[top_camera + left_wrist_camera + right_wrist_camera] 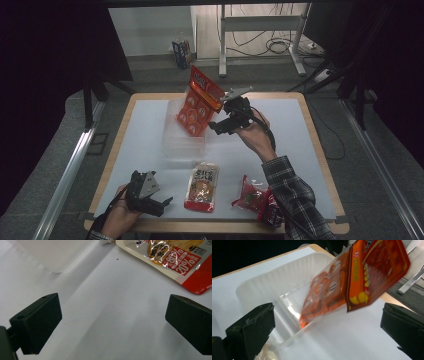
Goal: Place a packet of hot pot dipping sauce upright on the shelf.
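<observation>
An orange snack packet (199,102) (352,282) stands tilted with its lower end inside a clear plastic tray (175,145) (259,285), its top blurred. My right gripper (220,119) (329,315) is just right of the packet, open, with both jaws spread wide and nothing held between them. Near the table's front left my left gripper (164,206) (113,312) hovers low over the white surface, open and empty. A yellow and red pouch (202,186) (175,257) lies flat just beyond it.
A red crinkly packet (254,197) lies at the front right beside a plaid sleeve (290,195). The white mat (295,150) covers a wood-edged table. Metal stands, cables and a small box (181,52) are on the floor behind.
</observation>
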`<state>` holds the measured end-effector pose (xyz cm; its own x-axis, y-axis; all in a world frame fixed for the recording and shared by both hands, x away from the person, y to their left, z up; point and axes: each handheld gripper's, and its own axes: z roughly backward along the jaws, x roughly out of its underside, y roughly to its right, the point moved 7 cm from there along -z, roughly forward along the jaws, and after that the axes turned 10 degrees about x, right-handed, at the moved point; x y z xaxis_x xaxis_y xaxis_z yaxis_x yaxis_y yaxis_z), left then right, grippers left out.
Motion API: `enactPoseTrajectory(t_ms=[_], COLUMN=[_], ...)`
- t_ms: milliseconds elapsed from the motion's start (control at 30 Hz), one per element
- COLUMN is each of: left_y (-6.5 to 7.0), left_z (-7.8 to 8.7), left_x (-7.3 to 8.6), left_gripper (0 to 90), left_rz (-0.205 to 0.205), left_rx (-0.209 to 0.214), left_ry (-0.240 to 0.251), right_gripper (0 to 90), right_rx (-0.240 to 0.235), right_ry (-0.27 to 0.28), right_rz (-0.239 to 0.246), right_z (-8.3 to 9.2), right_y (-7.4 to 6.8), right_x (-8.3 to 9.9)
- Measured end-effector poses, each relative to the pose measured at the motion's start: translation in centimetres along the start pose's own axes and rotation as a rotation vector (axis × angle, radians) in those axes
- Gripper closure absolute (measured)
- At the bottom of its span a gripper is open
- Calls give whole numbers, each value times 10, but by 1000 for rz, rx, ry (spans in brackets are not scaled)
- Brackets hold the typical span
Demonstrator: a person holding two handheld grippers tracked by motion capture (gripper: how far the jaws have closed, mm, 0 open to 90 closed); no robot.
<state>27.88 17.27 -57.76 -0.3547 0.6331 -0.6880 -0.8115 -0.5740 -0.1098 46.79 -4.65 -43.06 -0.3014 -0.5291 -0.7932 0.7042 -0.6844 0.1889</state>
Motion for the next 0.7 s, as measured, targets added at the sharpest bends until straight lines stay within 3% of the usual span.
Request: enactPoseTrajectory(t_ms=[400, 567, 700], left_y=[1, 1, 1], left_z=[-1, -1, -1], left_x=[0, 0, 0], left_gripper=[8, 8, 8], left_rz=[-5, -6, -7], left_rx=[-4, -2, -1], left_ry=[2, 2, 1], right_gripper=[0, 0, 0], right_rx=[-49, -74, -63], right_ry=[4, -7, -13], right_rz=[-1, -29, 19], right_z=[18, 21, 24], right_y=[-20, -26, -29], right_x=[36, 51, 58])
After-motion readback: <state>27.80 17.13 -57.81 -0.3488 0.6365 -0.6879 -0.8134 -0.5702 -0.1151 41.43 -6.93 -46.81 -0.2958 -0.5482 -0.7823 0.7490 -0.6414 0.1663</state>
